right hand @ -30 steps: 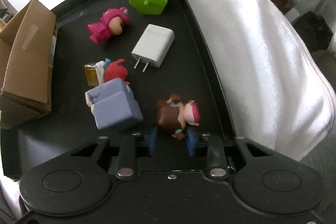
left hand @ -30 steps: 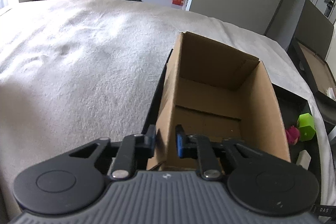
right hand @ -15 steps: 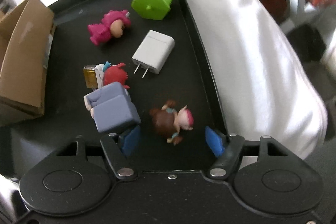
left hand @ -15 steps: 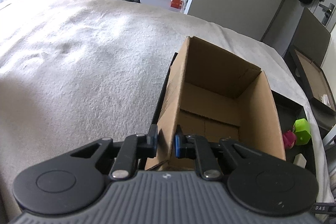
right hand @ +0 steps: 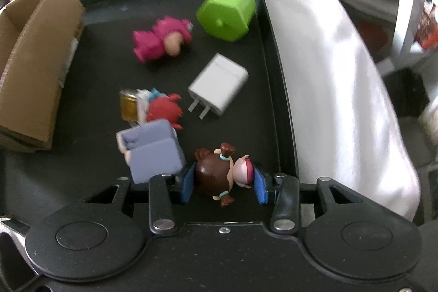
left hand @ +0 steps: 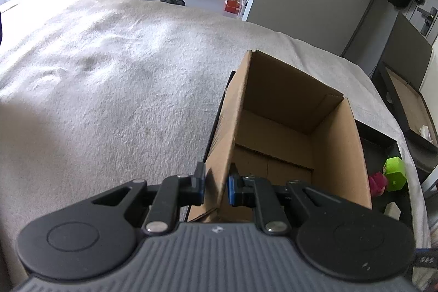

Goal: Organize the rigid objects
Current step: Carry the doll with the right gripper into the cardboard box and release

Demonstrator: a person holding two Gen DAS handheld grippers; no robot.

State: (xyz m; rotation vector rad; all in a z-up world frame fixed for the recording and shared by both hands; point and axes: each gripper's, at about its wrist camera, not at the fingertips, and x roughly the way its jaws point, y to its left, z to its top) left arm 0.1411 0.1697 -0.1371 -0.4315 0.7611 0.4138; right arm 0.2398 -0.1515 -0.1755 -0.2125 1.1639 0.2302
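Observation:
My left gripper point(left hand: 216, 186) is shut on the near left wall of an empty cardboard box point(left hand: 284, 127), one finger outside and one inside. My right gripper point(right hand: 223, 184) is open over a black tray point(right hand: 273, 54), its fingers on either side of a brown-haired doll figure point(right hand: 221, 177) lying flat; contact is unclear. Beyond lie a lavender block toy point(right hand: 153, 152), a red-and-yellow toy point(right hand: 153, 108), a white charger plug point(right hand: 219, 85), a pink figure point(right hand: 161, 43) and a green hexagonal block point(right hand: 228, 11). The box point(right hand: 30, 64) stands at the tray's left.
The tray and box rest on a white cloth-covered surface point(left hand: 109, 78) that drops off to the right point(right hand: 342, 89). A second dark tray point(left hand: 405, 97) stands past the right edge. Room furniture lies beyond.
My right gripper opened wide, then moved forward and narrowed so the doll now lies between its fingers. My left gripper stayed clamped on the box wall; its view shifted slightly.

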